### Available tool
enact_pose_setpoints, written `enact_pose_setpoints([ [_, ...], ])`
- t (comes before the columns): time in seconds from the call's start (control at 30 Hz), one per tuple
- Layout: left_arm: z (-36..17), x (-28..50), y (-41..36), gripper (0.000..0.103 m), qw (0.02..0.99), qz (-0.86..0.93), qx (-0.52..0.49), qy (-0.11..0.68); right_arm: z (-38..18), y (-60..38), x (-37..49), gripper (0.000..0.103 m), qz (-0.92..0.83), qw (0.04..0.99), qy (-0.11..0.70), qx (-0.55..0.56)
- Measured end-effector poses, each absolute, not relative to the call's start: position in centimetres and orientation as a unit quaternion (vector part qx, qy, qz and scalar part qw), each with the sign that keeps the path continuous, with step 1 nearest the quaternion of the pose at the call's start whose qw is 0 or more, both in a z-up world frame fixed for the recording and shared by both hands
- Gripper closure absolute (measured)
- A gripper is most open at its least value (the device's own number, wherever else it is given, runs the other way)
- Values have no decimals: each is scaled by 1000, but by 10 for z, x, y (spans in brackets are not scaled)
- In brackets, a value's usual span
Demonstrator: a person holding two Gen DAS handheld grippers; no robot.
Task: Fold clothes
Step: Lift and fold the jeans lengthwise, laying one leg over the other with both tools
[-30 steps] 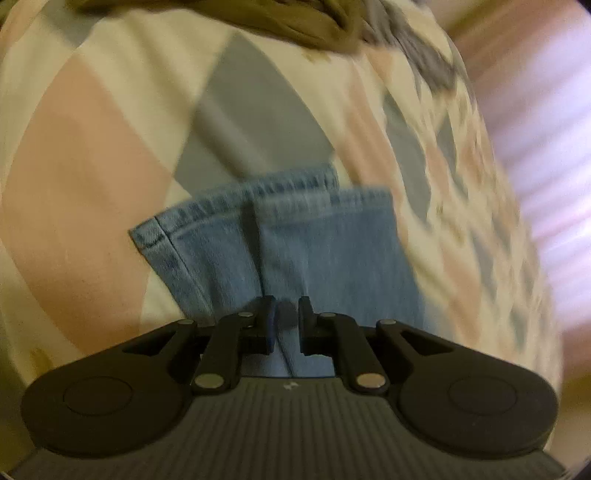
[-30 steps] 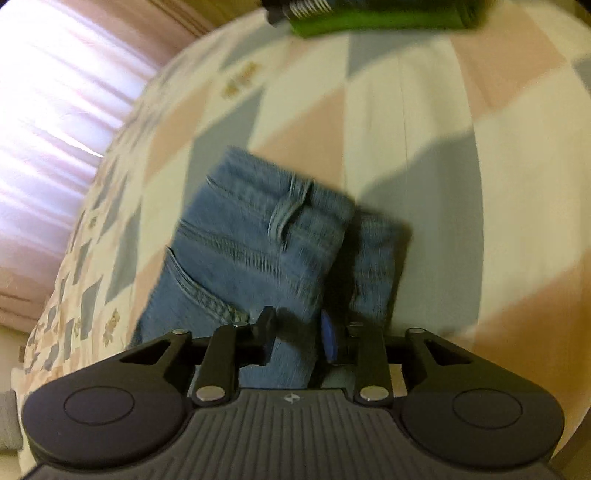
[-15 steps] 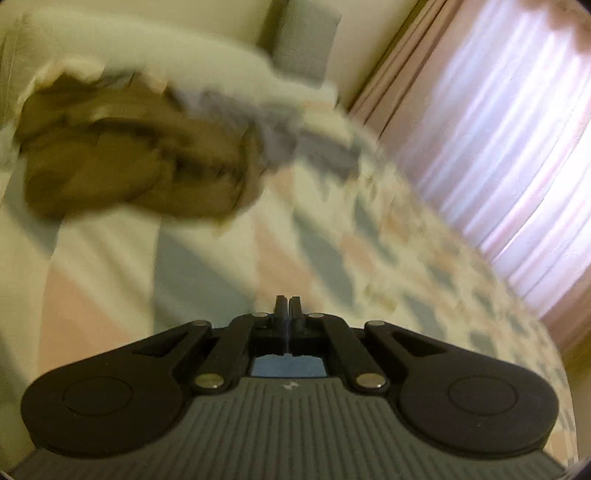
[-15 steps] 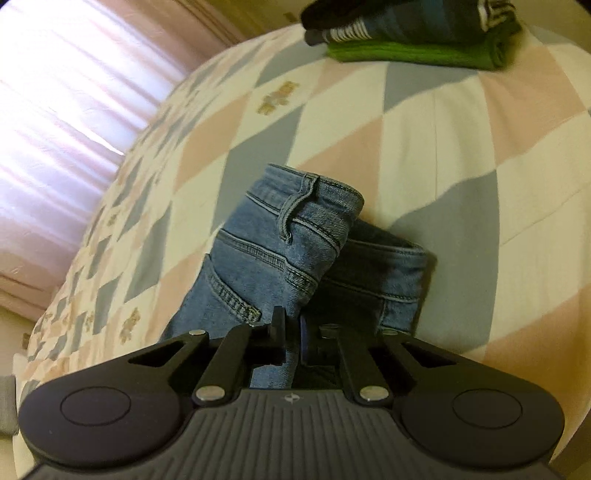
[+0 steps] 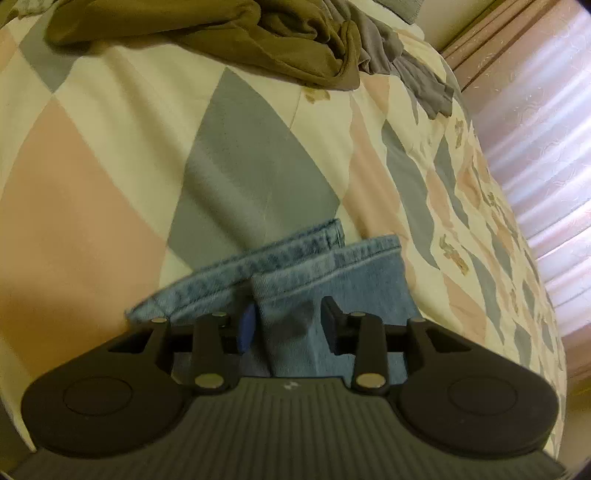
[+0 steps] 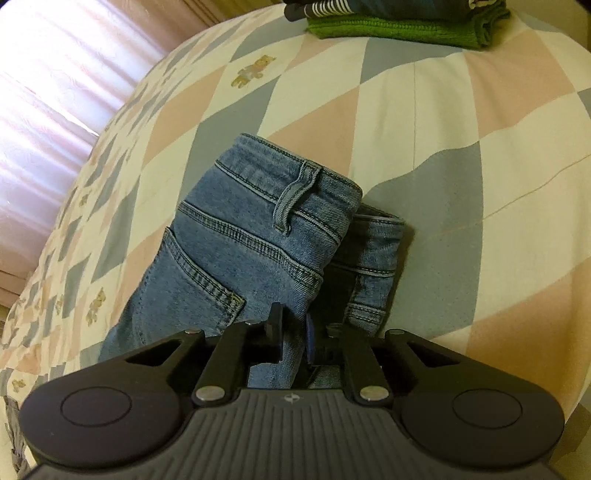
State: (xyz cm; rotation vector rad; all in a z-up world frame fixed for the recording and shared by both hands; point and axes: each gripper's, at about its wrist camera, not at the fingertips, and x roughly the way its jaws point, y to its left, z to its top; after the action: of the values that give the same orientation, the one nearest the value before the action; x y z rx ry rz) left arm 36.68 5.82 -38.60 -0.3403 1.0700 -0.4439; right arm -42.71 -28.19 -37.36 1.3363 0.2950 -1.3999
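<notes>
Blue jeans lie on a quilt with pink, grey and cream diamonds. In the left wrist view the two leg hems [image 5: 325, 273] lie side by side. My left gripper [image 5: 288, 325] is open, its fingers standing apart around the right leg's denim. In the right wrist view the waistband end [image 6: 258, 236] with a belt loop and back pocket is folded over. My right gripper [image 6: 293, 332] is shut on a fold of the jeans near the waist.
An olive-brown garment [image 5: 229, 33] and a grey one [image 5: 410, 70] lie crumpled at the far side of the quilt [image 5: 110, 192]. A stack of folded clothes [image 6: 402, 22], green at the bottom, sits at the far edge. Pink curtains [image 6: 55, 81] hang beside the bed.
My left gripper swung up off the jeans, then came back down over the leg hems and opened. My right gripper closed on the denim near the waist and has stayed there.
</notes>
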Motion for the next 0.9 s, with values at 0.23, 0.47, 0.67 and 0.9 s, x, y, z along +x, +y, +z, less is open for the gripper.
enact_pose_setpoints([
  [0.23,-309,342,65,92,850,-320,-127,400,-372,-283,-427,95,-596,560,123,561],
  [0.47,-372,339,102,91,850,-214,-82,475,-360,-276,-436,97,-590,577,108,555],
  [0.67,-387,340,96,91,853,-193,-96,475,-348,-276,-436,99,-590,587,119,542],
  [0.9,-384,343,87,90,854,-194,-61,479,-312,-263,-427,100,-586,642,96,486],
])
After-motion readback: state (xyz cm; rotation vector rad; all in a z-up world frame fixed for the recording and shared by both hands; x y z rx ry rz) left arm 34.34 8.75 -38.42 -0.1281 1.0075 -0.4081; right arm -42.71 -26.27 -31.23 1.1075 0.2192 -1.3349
